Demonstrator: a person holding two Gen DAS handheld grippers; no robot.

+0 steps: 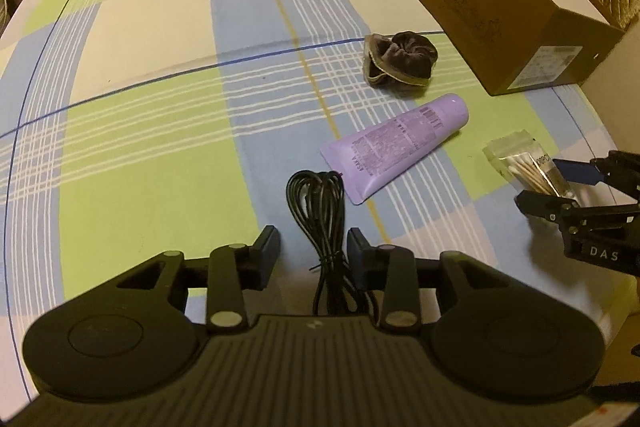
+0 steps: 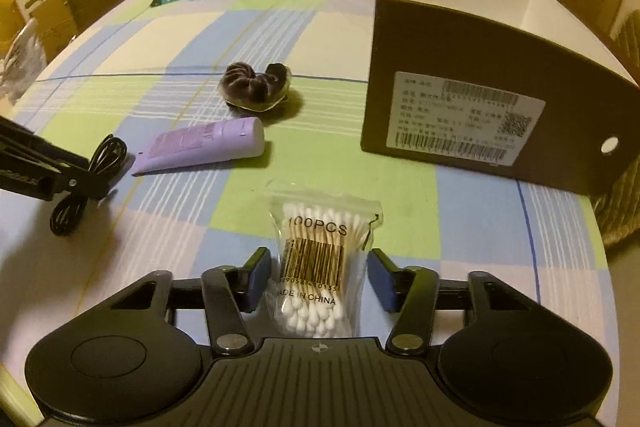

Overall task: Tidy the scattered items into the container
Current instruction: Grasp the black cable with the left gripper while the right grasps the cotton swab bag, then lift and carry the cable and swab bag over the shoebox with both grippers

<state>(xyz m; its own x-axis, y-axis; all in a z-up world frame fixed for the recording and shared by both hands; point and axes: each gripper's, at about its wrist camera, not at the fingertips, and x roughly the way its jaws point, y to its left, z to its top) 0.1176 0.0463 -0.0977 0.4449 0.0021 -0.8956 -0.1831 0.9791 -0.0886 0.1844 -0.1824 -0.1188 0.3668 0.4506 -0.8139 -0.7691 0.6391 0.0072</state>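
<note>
Swab bag [image 2: 320, 259] lies on the cloth between the open right gripper [image 2: 318, 277], light, crinkly, slippery; pinch its middle. Left gripper [image 1: 313, 253] open, straddling limp cable [image 1: 320, 211]. Box [image 2: 480, 99] near.

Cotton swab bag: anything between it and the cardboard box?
No. In the right wrist view, only bare checked tablecloth lies between the cotton swab bag and the cardboard box.

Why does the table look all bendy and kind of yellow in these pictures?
Left wrist view: the fisheye lens curves the checked tablecloth lines, and warm, dim room light tints everything yellowish. Right wrist view: the cardboard box edges bow too, the bag of cotton swabs stays sharp enough to read, and the corners go dark.
</note>
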